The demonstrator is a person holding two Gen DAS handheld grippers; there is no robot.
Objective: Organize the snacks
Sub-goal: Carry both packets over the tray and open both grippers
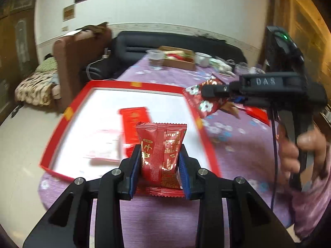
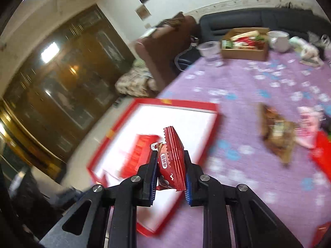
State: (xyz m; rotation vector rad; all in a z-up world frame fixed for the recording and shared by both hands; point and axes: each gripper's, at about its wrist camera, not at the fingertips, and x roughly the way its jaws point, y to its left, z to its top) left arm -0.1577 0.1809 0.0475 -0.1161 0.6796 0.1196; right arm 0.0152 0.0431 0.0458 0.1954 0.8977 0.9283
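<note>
My left gripper (image 1: 159, 155) is shut on a red snack packet (image 1: 161, 150), held upright above the near edge of a red-rimmed white tray (image 1: 86, 97). A red packet (image 1: 132, 124) and a pale packet (image 1: 103, 144) lie in the tray. My right gripper (image 2: 169, 165) is shut on a dark red snack packet with white flowers (image 2: 171, 159), held over the tray (image 2: 186, 105). In the left wrist view the right gripper (image 1: 204, 92) holds that packet (image 1: 198, 101) above the tray's right rim.
The table has a purple flowered cloth (image 2: 248, 82). A brown packet (image 2: 277, 134), a pink packet (image 2: 308, 124) and red packets (image 2: 322, 155) lie to the right. A cardboard box of snacks (image 2: 244, 51), a clear cup (image 2: 209, 49) and a white bowl (image 2: 279, 39) stand at the far edge.
</note>
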